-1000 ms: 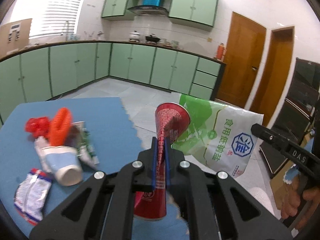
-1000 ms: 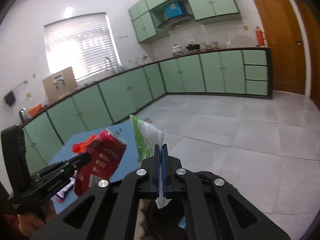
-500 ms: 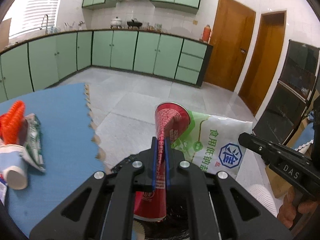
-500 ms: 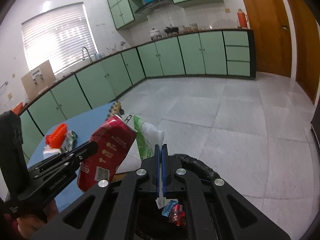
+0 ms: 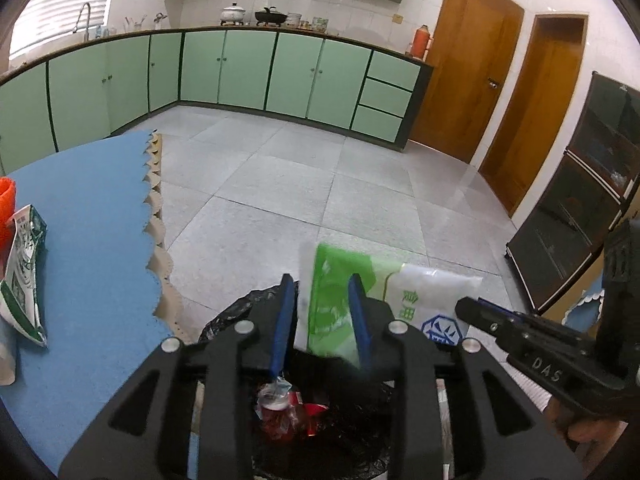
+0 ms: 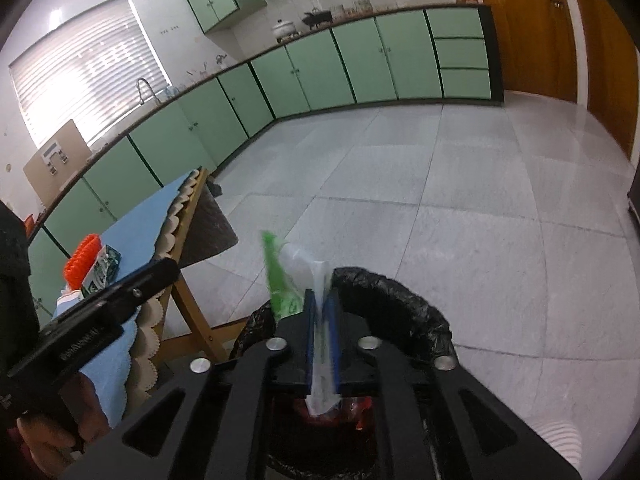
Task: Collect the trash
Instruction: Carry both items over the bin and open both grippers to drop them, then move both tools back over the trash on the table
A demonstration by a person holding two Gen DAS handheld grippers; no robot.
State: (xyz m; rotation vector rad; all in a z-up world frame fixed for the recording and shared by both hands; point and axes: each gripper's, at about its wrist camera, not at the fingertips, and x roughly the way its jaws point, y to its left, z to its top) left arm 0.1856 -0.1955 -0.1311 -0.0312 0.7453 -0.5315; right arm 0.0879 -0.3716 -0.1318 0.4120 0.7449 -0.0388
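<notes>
Left tongs (image 5: 320, 320) released, blue pads apart, nothing between them; the green-and-white bag (image 5: 352, 304) seen through the gap is behind them, blurred. Right tongs (image 6: 322, 340) clenched on that bag's thin edge, bag (image 6: 288, 280) sticking up and a white tail hanging below the pads, smeared by motion. Both tongs hang over the black-lined trash bin (image 6: 400, 292); its rim is mostly hidden by the tong bodies. Inside the bin, red wrapper (image 5: 308, 412) and a clear plastic scrap, hard to make out. Counter (image 5: 92, 240) under blue cloth, scalloped edge just beside the bin. At the counter's left edge a green-white packet (image 5: 22, 276) and an orange item (image 5: 7, 200), both cut off by the frame. Wide open tiled floor (image 5: 320, 184) beyond the bin, green cabinets along the far walls, brown doors to the right.
</notes>
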